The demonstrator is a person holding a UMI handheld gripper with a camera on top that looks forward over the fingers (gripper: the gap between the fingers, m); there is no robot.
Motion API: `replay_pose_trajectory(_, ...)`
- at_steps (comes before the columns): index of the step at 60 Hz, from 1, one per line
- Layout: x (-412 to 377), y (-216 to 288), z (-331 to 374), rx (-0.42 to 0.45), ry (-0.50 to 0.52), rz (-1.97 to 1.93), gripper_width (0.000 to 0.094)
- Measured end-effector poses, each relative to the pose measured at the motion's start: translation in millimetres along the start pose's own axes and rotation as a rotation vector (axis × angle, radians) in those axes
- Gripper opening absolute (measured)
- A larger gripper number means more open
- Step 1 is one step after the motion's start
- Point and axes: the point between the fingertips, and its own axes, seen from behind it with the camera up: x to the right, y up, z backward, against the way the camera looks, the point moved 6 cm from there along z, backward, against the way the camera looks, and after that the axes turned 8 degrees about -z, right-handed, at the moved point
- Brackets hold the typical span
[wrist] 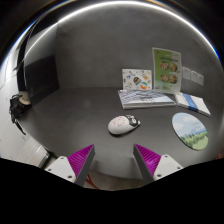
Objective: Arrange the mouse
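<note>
Gripper view: the gripper (113, 160) hangs wide open and empty at the bottom centre, its magenta pads (79, 160) spread as if to straddle the white mouse (123, 124) just ahead on the grey desk (70, 115); a round mousepad (190, 130), its likely destination, lies at right, leaflets (146, 97) behind
</note>
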Motion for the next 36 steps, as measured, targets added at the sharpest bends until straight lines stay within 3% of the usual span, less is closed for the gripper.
replay_pose_trajectory(8,13,13,-47,-0.042,0.029,0.036,0.0831)
replay_pose_trajectory(19,7,36,-81,-0.025,0.024,0.038,0.0817)
replay_pose_trajectory(27,5,55,-112,-0.039,-0.033,0.016,0.0829)
replay_pose_trajectory(28,4,56,-115,-0.054,-0.043,0.013,0.0903)
replay_pose_trajectory(30,3,62,-123,-0.051,-0.057,0.000,0.0845)
replay_pose_trajectory(36,-5,72,-142,-0.067,-0.099,-0.018,0.0848)
